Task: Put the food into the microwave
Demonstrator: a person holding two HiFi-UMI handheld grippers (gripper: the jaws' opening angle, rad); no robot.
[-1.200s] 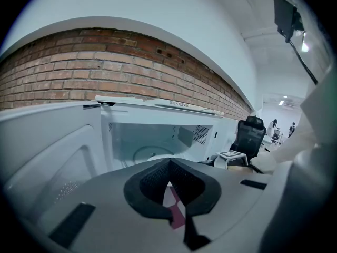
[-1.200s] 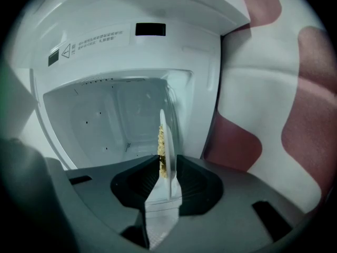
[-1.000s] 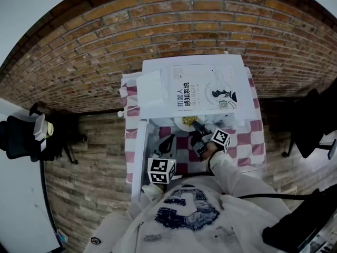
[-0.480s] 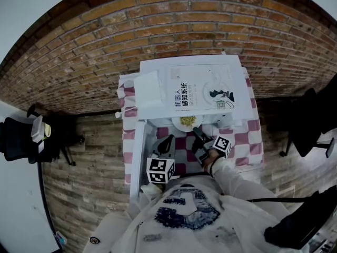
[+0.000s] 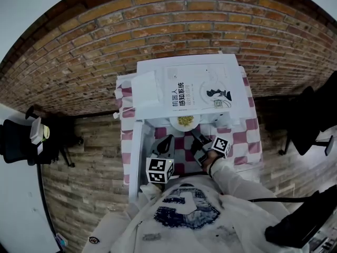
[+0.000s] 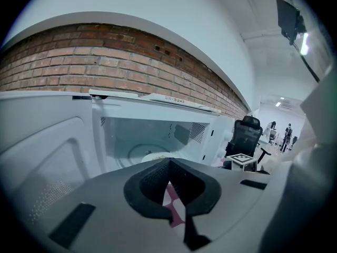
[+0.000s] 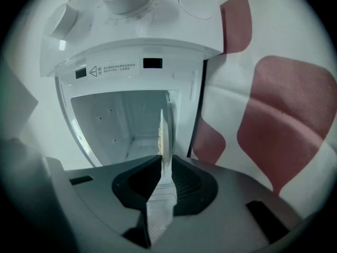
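Gripper (image 5: pixel 196 136) in right hand, reaching nearly level, just closed onto plate (image 5: pixel 184 122) rim.

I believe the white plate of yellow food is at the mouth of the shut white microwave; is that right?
Not quite: the white microwave's door stands open, as the head view shows; the white plate of yellow food is at its mouth.

A red brick wall (image 5: pixel 174 20) runs along the far side. The floor (image 5: pixel 89 188) is brown, laid in narrow strips. A table under a red-and-white checked cloth (image 5: pixel 248 138) stands near the wall. A black office chair (image 5: pixel 21 141) is to its left and another dark chair (image 5: pixel 308 123) to its right. White ceiling lights (image 6: pixel 279 103) glow far off.
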